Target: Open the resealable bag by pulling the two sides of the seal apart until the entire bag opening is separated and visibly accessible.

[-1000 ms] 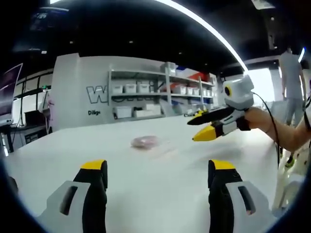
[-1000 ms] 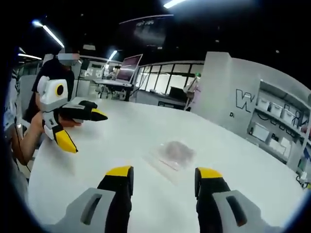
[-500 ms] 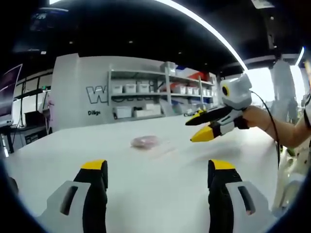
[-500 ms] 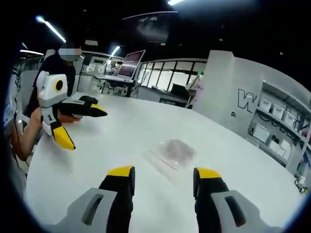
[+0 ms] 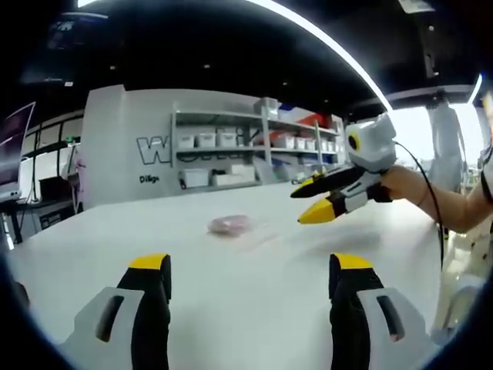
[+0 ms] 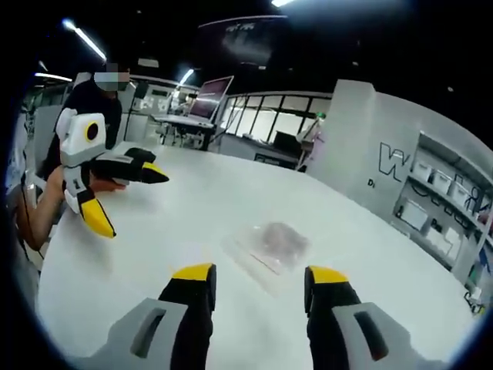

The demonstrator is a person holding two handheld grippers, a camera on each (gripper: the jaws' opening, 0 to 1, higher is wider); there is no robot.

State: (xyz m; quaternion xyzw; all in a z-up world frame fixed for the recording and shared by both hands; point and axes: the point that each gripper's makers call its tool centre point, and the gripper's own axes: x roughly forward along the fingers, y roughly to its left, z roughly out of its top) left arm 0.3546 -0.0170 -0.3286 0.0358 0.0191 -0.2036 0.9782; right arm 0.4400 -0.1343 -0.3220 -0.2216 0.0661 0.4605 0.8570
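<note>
Both tongs are wide apart and hold nothing. The left tongs point(image 5: 245, 270) hang low over the white tabletop point(image 5: 254, 308), far from the bag point(image 5: 230, 225). The right tongs point(image 6: 258, 279) are near the bag, which lies flat just past their tips, probably lined up for a grab.

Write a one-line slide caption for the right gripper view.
Open right tongs hover just short of a clear resealable bag lying flat on the white table, left tongs open nearby.

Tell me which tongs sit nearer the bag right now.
The right tongs: the clear bag lies on the table just past their yellow tips. The left tongs sit farther back.
</note>
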